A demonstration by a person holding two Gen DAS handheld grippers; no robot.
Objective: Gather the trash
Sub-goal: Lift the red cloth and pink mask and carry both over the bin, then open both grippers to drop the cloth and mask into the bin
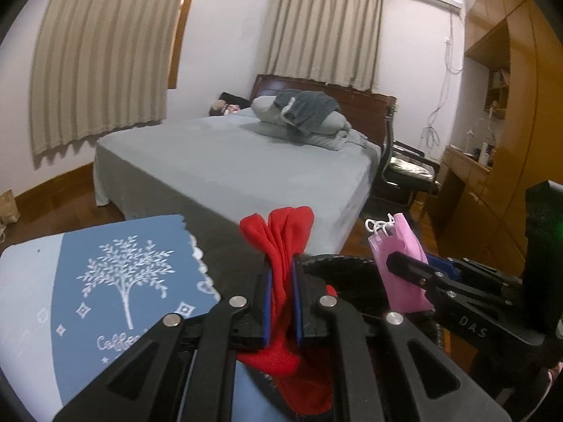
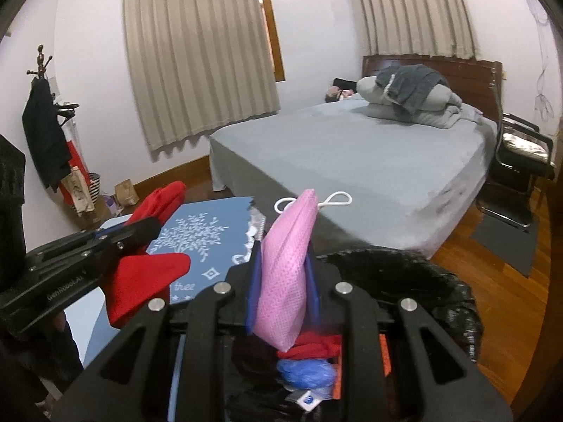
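Room: bedroom with white walls, beige curtains [image 2: 197, 59], a wooden floor [image 2: 492, 281] and a bed [image 1: 225, 168] under a grey sheet.
Left claw [image 1: 281, 292]: jaws were clamped together on a red cloth [image 1: 281, 246], which stuck up between the blue pads and hung down below them.
Right claw [image 2: 281, 277]: jaws were clamped on a pink face mask [image 2: 288, 263]; its white ear loops [image 2: 334, 198] poked out at the top.
Trash position: both pieces were held up off any surface, side by side, the red cloth left of the mask.
Below the claws: black trash bag [image 2: 404, 274] with its mouth open just under the right claw; inside lay something red, a crumpled blue piece [image 2: 304, 372] and a small white packet.
Beside the bag: blue mat [image 1: 116, 281] printed with a white tree, lying to the left.
Bed: folded grey bedding [image 1: 302, 116] was piled near the dark headboard.
Farther out: black chair [image 1: 404, 168] by the bed, wooden cabinets [image 1: 510, 105] on the right wall, coat rack [image 2: 42, 70] with dark clothes on the left.
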